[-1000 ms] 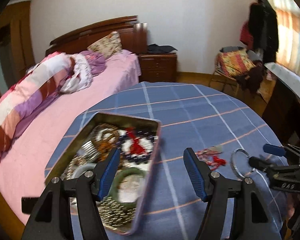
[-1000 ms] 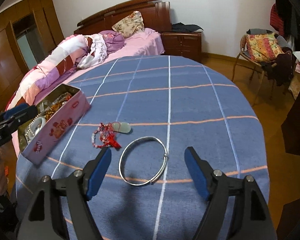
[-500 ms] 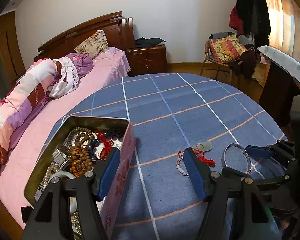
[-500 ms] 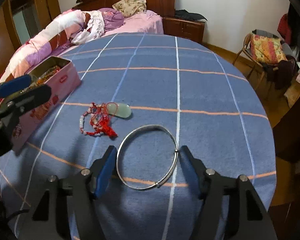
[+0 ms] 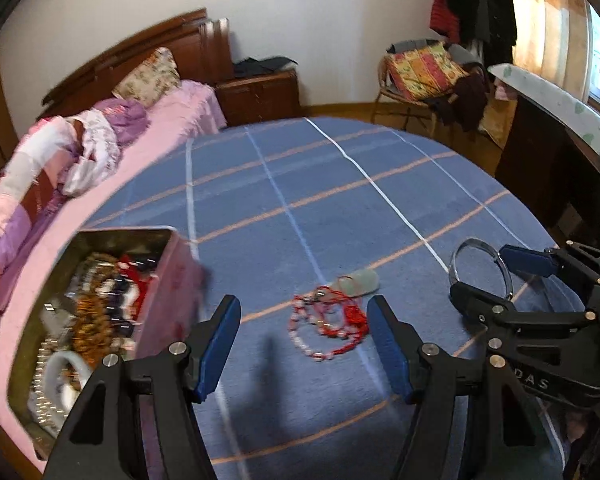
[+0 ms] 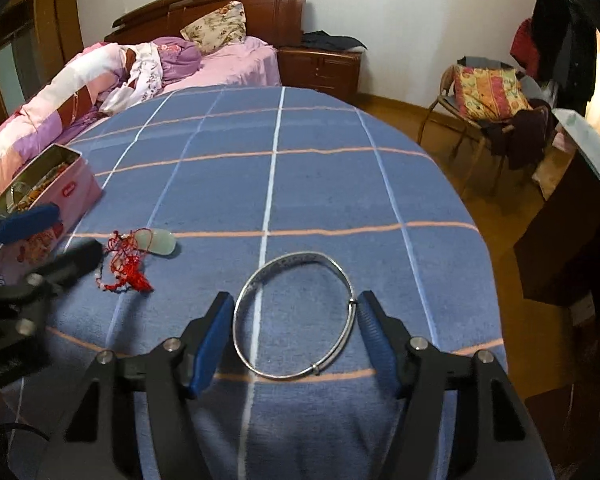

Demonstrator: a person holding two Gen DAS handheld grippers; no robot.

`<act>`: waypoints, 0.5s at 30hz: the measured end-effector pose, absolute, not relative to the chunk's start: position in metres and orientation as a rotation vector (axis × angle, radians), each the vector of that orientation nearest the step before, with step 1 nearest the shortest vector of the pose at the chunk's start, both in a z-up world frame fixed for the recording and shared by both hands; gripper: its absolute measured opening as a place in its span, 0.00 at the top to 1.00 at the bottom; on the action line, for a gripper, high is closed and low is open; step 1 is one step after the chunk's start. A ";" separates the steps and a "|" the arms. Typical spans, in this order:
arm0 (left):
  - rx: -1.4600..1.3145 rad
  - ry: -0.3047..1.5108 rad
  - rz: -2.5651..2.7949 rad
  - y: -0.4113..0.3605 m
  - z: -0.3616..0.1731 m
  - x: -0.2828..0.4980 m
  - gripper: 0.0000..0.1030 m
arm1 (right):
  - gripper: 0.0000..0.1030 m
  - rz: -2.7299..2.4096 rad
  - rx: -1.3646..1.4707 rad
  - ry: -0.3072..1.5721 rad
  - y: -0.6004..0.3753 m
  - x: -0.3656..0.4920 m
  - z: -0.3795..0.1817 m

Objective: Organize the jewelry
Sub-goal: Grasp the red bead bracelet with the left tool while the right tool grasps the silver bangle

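Step in hand: pickup of the two loose pieces for the open pink metal tin of jewelry (image 5: 168, 300), which sits at the near left edge of the worktop covered in blue checked cloth (image 6: 312, 184), already full of beads and bangles. Right tool (image 6: 296, 336) straddles the thin silver bangle (image 6: 296, 316), which lies flat on the cloth well to the right of the tin. Its jaws have just been closing on the bangle; the right pad looks to be at the rim near the small clasp, the left pad has a sliver of gap, so I read it as not yet gripped. Next move, my call: finish closing across the bangle's width, gently, since a thin hoop can pop out or tip up, then lift and carry left to the tin. Left tool (image 5: 304, 344) is wide open and empty, hanging just short of the red cord and bead bracelet with a pale green jade pendant (image 5: 332, 312), which lies between the tin and the bangle. It needs to go forward and down so the pads bracket the cord bundle before closing; the loose cord may snag or trail. Pose: both tools pitch steeply down toward the cloth, side by side, each visible in the other's view. The left view is motion-blurred.
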State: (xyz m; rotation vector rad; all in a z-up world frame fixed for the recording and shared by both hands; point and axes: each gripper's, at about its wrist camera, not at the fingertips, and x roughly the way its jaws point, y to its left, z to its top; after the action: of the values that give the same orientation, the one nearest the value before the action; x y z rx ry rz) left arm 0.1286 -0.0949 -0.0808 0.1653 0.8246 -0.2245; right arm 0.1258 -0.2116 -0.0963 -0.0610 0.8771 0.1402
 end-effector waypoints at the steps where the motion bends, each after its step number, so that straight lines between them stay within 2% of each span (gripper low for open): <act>1: 0.164 0.841 -0.234 -0.097 -0.085 0.132 0.36 | 0.36 0.139 -0.062 0.874 -0.209 0.126 -0.095; 6: 0.171 0.910 -0.277 -0.105 -0.097 0.142 0.36 | 0.36 0.149 -0.056 0.883 -0.210 0.127 -0.096; 12: 0.147 0.910 -0.272 -0.105 -0.101 0.147 0.36 | 0.35 0.158 -0.051 0.886 -0.209 0.128 -0.097; 13: 0.146 0.908 -0.279 -0.105 -0.102 0.147 0.39 | 0.35 0.158 -0.054 0.886 -0.209 0.127 -0.097; 15: 0.140 0.898 -0.297 -0.105 -0.102 0.145 0.53 | 0.35 0.159 -0.059 0.885 -0.207 0.127 -0.096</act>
State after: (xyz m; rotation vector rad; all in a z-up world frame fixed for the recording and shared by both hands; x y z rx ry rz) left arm 0.1447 -0.1048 -0.1022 0.1398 0.8981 -0.2968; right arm 0.1272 -0.2074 -0.0963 -0.0592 0.8852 0.1590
